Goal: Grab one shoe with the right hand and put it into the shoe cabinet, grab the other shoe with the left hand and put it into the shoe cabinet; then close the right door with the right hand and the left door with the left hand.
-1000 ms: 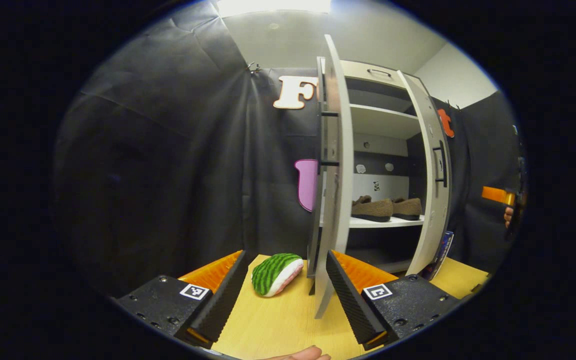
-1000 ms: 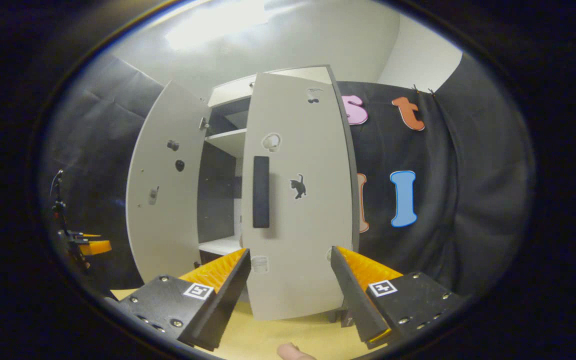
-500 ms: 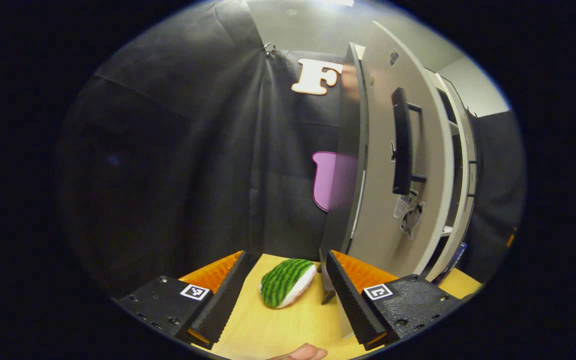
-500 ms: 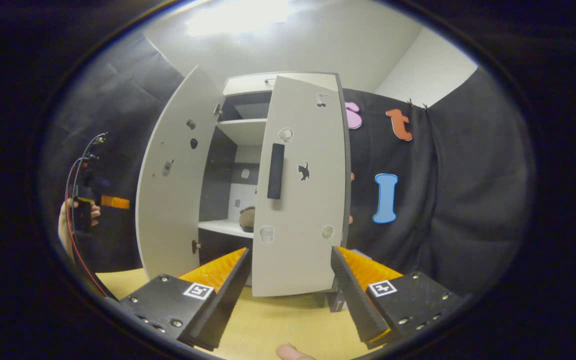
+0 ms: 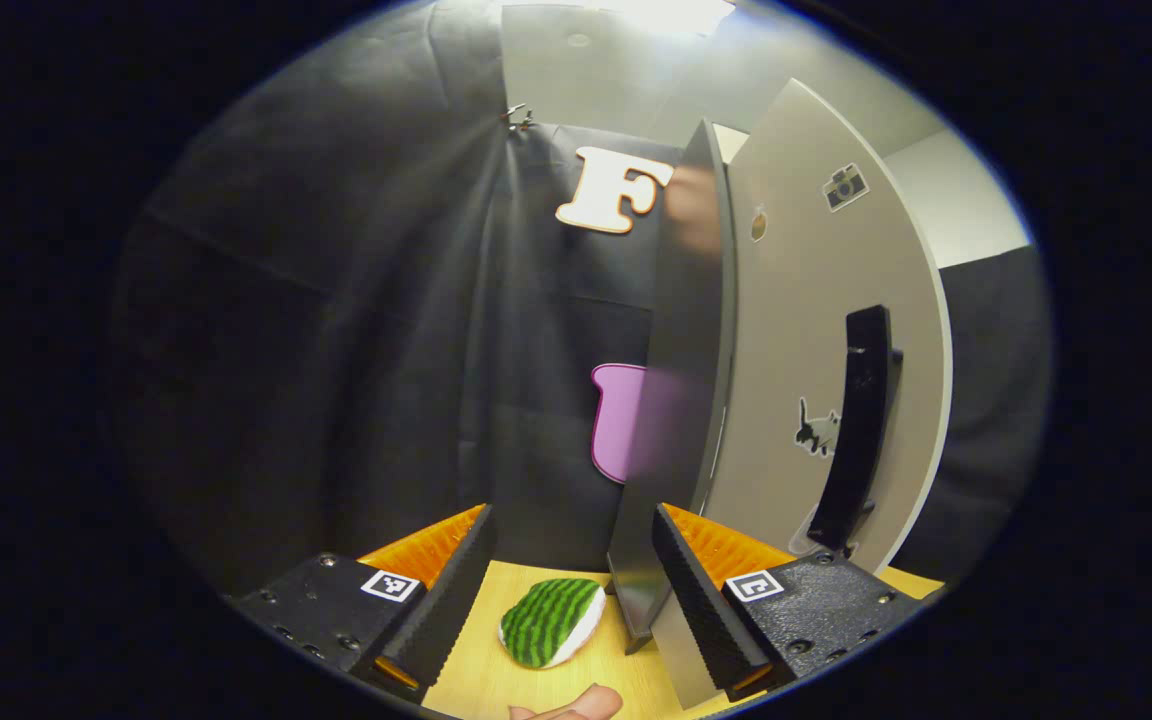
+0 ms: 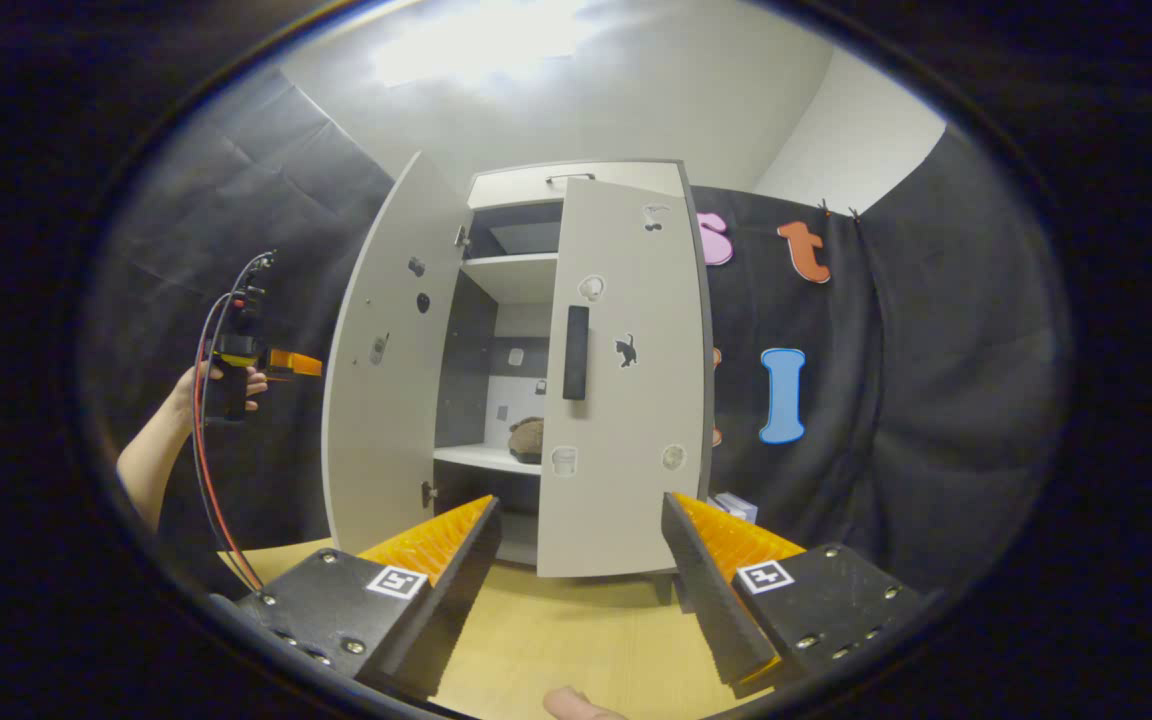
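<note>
Wooden table (image 6: 576,640), shoe cabinet (image 6: 576,190), shoe (image 6: 526,440) inside

No readable text shows. The left door (image 5: 816,330) carries camera and cat stickers, the right door (image 6: 626,400) a cat sticker and a few small pale ones; square coded markers sit on the gripper fingers, and they can't be read.

Black cloth walls (image 6: 936,330) (creased) surround a wooden table (image 6: 576,640); ceiling light (image 6: 476,45) glows.
</note>
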Available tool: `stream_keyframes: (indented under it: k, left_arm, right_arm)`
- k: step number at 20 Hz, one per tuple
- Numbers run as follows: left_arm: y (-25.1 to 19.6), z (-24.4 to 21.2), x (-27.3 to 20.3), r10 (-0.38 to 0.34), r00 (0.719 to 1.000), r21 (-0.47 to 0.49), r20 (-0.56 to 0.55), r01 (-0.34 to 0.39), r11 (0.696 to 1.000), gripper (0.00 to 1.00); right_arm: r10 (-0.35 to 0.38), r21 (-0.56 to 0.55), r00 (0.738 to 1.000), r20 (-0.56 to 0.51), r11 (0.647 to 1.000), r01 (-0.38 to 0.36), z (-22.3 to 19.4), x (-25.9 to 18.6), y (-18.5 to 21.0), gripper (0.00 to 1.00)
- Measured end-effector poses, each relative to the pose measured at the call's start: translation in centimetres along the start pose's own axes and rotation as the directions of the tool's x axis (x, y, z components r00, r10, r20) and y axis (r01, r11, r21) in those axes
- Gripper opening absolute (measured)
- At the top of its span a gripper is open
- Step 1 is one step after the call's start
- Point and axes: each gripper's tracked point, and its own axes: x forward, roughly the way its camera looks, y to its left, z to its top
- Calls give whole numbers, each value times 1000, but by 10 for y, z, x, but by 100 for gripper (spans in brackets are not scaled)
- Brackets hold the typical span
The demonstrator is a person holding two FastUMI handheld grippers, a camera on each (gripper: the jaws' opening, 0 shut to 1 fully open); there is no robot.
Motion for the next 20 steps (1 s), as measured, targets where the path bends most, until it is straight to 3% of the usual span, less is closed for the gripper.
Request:
stream_keyframes:
  k: [1, 2, 7, 9, 15, 17, 20]
  left_arm:
    - [-6, 2, 3, -4, 1000, 11, -19, 4, 1000, 96]
    - [-11, 2, 5, -2, 999, 26, -33, 2, 1000, 92]
    - [-65, -1, 12, -63, 993, 35, -95, 67, 997, 96]
    - [-69, 3, 13, -39, 995, 64, -94, 45, 997, 88]
    - [-85, -5, 10, -32, 993, 46, -117, 38, 998, 86]
    - [-90, -6, 11, -38, 992, 47, -117, 44, 998, 92]
    - [-100, -6, 11, -47, 993, 54, -108, 53, 997, 92]
  right_arm:
    - [10, 13, 1000, 4, 1000, -10, 1, -1, 1, 100]
    - [16, 18, 1000, 5, 1000, -16, 0, -2, 2, 96]
    - [-8, 5, 1000, -15, 1000, 8, -11, -4, -9, 93]
    - [-2, 25, 1000, -20, 1000, 2, -15, -5, -9, 93]
    - [-2, 46, 1000, -29, 999, 3, -23, -6, -14, 93]
    - [-12, 39, 999, -29, 999, 13, -24, -6, -16, 93]
    - [-32, 22, 999, -33, 999, 33, -25, -5, -20, 93]
